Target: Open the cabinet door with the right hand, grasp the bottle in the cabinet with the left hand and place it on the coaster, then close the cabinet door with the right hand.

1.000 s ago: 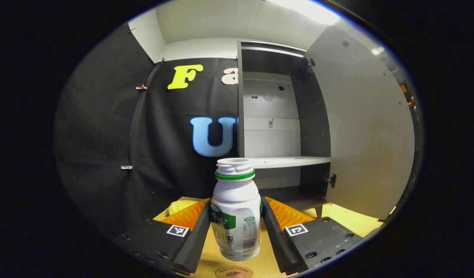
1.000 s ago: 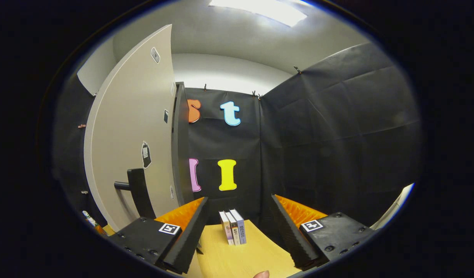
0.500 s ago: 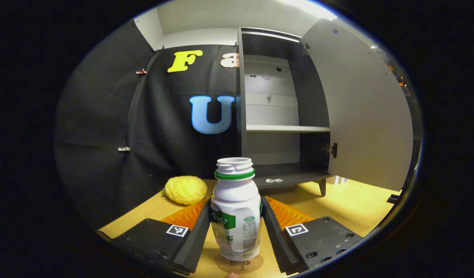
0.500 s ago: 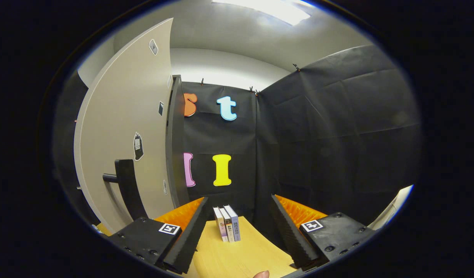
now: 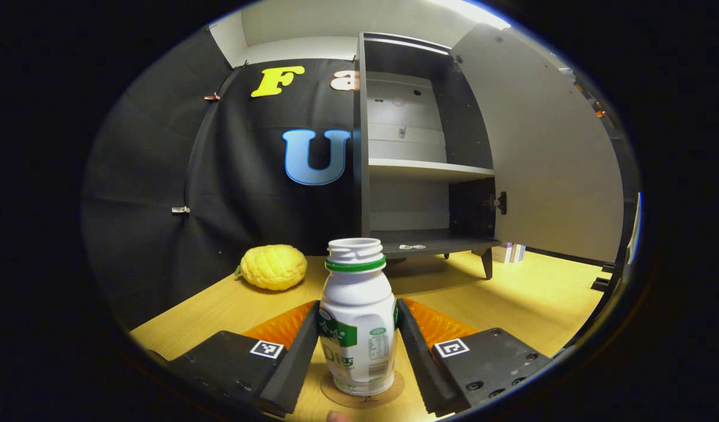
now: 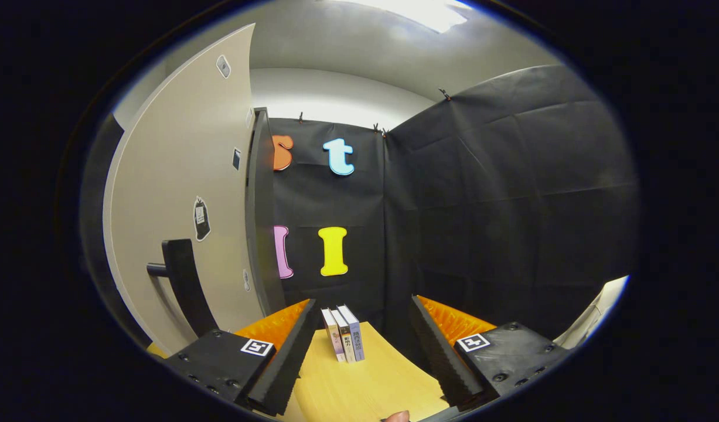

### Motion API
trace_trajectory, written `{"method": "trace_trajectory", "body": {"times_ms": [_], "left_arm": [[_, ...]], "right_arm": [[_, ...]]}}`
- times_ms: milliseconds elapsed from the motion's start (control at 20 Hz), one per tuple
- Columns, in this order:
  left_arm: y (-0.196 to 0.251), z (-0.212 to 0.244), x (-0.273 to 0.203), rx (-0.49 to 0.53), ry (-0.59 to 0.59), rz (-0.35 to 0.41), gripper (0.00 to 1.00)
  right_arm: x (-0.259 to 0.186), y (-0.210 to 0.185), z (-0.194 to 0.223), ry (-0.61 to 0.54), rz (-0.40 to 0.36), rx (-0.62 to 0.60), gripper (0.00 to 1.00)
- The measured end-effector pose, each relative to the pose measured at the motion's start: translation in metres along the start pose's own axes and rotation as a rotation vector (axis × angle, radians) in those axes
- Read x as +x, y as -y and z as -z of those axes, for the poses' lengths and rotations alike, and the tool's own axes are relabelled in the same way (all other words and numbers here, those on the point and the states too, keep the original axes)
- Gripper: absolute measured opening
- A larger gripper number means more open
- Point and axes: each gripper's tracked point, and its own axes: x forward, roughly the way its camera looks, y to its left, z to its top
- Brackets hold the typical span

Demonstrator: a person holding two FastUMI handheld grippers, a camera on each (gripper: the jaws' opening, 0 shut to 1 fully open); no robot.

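1. Left gripper is clamped on the bottle, one finger pressed on each side of the body. The bottle stands upright, no cap on, green ring under the neck.
2. The bottle's base sits right over the coaster, a round brown disc on the table. Looks like it's touching, but the fingers crowd the edges so I can't be sure it's fully down.
3. Right gripper is spread wide with nothing between the fingers, just bare tabletop and three small books standing up a bit ahead of it.
4. The left gripper view gives you the inside of the cabinet: door swung wide open to the right, one shelf across the middle, some small pale bits on the bottom board that I can't make out. Also a bumpy yellow fruit on the table left of the cabinet, near the wall.
5. The right gripper view gives the outer face of the door instead, edge-on-ish at left, with its dark handle sticking out and a few stickers on it.
6. Cut off or fuzzy: the coaster's front edge is lost at the bottom of the left gripper view, a fingertip pokes in at the bottom edge of both views, and the books show in the left gripper view only as a sliver under the door.
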Motion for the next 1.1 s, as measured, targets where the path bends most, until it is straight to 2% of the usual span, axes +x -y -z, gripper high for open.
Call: {"method": "trace_trajectory", "body": {"times_ms": [150,200,300,500,750,950,1100], "left_arm": [[0.003,0.000,-0.001,0.018,-0.021,-0.001,0.82],[0.004,-0.003,-0.002,0.021,-0.023,-0.001,0.88],[0.005,-0.014,-0.007,0.024,-0.016,-0.006,0.92],[0.013,-0.052,-0.012,0.026,-0.007,-0.029,0.93],[0.037,-0.116,-0.014,0.010,-0.004,-0.047,0.93],[0.046,-0.170,-0.017,0.017,-0.037,-0.106,0.93],[0.053,-0.225,-0.026,-0.007,-0.001,-0.126,0.93]], "right_arm": [[0.001,-0.003,0.005,-0.009,-0.011,-0.007,0.98],[0.001,-0.003,0.006,-0.011,-0.013,-0.001,0.98],[0.001,0.000,0.007,-0.013,-0.014,0.003,0.98],[0.000,0.004,0.003,-0.011,-0.015,0.009,0.98],[0.001,0.007,0.000,-0.008,-0.039,0.003,0.98],[0.004,-0.006,0.003,-0.022,-0.106,0.007,0.98],[0.005,-0.013,0.001,0.004,-0.152,-0.034,0.98]]}}
